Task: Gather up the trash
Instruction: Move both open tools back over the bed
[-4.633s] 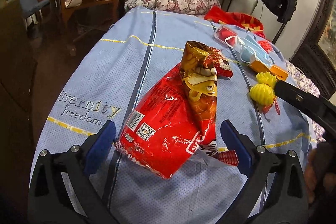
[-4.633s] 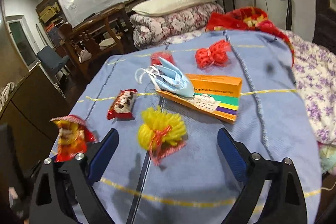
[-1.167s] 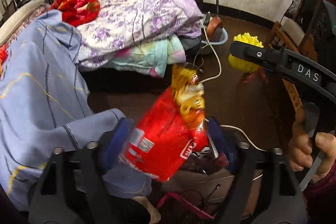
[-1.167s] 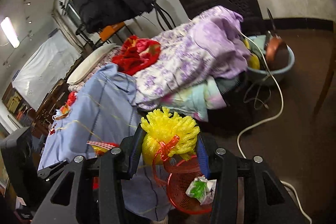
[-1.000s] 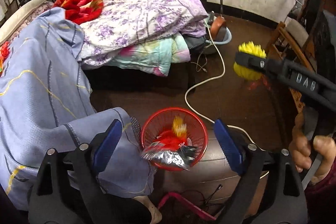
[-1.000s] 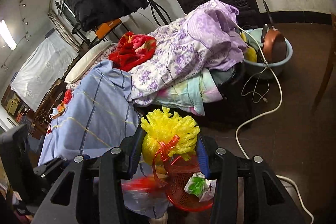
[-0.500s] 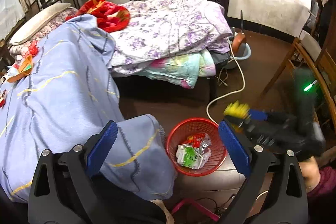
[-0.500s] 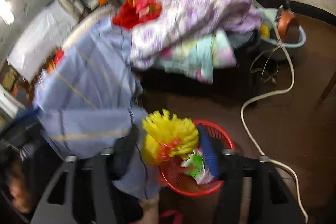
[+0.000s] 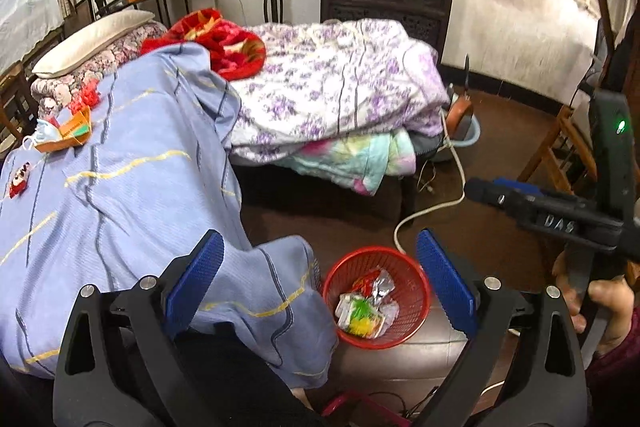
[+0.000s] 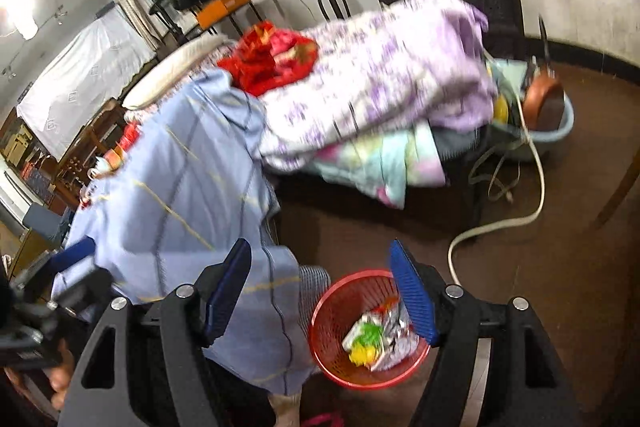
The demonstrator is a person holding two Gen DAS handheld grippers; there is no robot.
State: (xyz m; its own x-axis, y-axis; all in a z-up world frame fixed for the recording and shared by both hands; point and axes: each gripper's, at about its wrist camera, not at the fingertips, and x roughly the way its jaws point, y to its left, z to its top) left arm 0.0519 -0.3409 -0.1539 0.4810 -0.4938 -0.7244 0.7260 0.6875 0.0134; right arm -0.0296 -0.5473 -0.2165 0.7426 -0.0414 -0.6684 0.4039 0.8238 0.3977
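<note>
Both my tongs, left gripper (image 9: 318, 285) and right gripper (image 10: 320, 293), were spread and empty above the red basket (image 9: 416, 307), while the leftover trash (image 9: 60, 137) lay far off left on the blue blanket (image 9: 120, 195), nearer my left hand.

The only legible marking is "DAS", in pale letters on the black body of my right gripper (image 9: 492, 193) (seen from the left wrist camera, where it reaches in from the right edge). Print on the wrappers in the red basket (image 9: 404, 337) and on the orange box (image 9: 74, 131) is too small to read.
</note>
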